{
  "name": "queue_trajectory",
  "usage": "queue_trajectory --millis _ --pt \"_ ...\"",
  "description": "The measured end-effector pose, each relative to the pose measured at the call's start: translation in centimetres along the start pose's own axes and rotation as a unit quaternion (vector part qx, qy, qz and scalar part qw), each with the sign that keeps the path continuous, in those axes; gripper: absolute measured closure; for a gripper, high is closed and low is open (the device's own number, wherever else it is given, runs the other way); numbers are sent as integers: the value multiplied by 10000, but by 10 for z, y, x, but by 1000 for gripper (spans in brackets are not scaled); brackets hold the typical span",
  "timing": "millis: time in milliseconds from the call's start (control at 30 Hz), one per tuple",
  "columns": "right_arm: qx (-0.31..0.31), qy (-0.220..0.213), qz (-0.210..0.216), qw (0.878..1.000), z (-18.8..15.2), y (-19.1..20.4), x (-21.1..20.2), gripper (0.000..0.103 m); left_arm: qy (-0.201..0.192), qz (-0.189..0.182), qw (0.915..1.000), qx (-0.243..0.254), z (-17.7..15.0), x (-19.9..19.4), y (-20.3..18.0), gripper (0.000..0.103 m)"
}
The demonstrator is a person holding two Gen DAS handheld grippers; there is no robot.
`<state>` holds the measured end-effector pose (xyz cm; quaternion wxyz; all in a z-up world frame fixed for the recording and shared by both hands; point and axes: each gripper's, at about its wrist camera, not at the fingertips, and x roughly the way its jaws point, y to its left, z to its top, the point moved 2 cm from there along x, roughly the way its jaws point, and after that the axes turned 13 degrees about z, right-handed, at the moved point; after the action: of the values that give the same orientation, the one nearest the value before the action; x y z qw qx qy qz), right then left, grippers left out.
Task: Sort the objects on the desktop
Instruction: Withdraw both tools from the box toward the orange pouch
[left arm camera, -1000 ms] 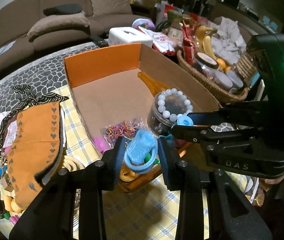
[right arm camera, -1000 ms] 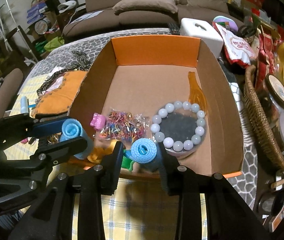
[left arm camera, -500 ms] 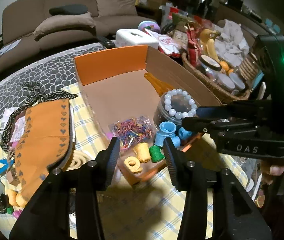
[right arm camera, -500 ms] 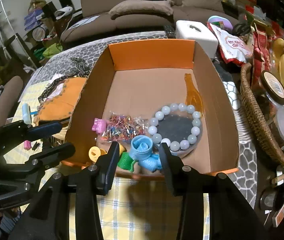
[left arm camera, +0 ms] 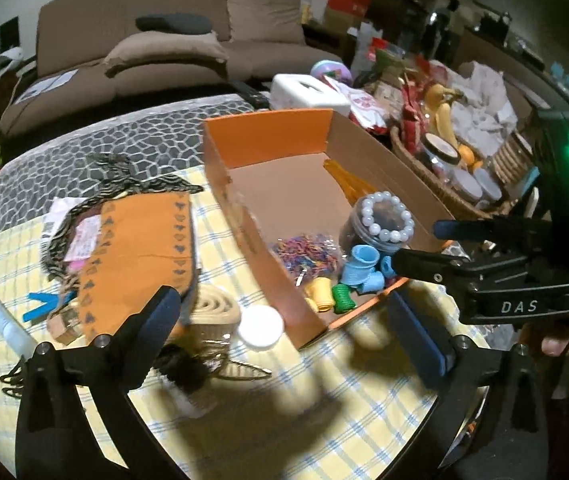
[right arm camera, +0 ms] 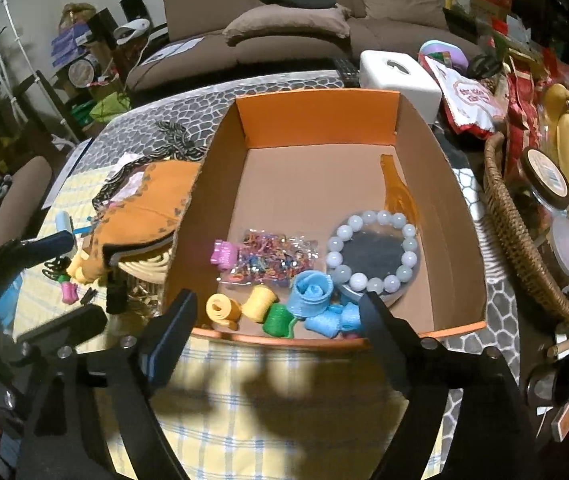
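Note:
An orange cardboard box (left arm camera: pixel 268 144) (right arm camera: pixel 316 116) lies on the checked cloth. At its near end lie several blue rolls (left arm camera: pixel 360 264) (right arm camera: pixel 310 292), yellow rolls (right arm camera: pixel 260 304) and a green roll (right arm camera: pixel 278 320). Behind them are a bag of coloured rubber bands (right arm camera: pixel 272 256) and a bead bracelet (right arm camera: pixel 372 252) on a jar lid. My left gripper (left arm camera: pixel 284 332) hovers off the box's near left corner, its jaws opening wide with nothing between them. My right gripper (right arm camera: pixel 278 312) hangs above the box's near edge, jaws opening and empty, with the rolls lying free below.
Left of the box lie an orange felt pouch (left arm camera: pixel 140 248), a beige coil (left arm camera: pixel 216 308), a white cap (left arm camera: pixel 260 326) and a black hair clip (left arm camera: pixel 184 368). A wicker basket (right arm camera: pixel 516 248) of jars and bananas crowds the right side. A white tissue box (right arm camera: pixel 400 76) stands behind.
Both grippers held blue rolls a second ago and have let them go into the box's near end. Both jaws spread wide. The left gripper drew back and to the left; the right rose slightly.

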<state>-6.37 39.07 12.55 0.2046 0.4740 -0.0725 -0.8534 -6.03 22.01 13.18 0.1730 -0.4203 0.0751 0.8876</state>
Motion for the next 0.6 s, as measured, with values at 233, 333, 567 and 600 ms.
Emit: queue_trajectory --millis 233,333,567,600 --pt "-91 -54 -26 9999 3 22 -3 11 -83 132 9997 -184 -7 -18 28 0" --pt "-173 -58 -19 9998 3 34 -2 9 -105 238 9993 -274 -11 -25 42 0" --pt "-324 -51 52 9995 6 62 2 8 -67 427 9985 -331 -25 -37 70 0" --pt "-340 -47 58 9994 7 65 2 8 -52 425 9985 -352 -27 -39 75 0"
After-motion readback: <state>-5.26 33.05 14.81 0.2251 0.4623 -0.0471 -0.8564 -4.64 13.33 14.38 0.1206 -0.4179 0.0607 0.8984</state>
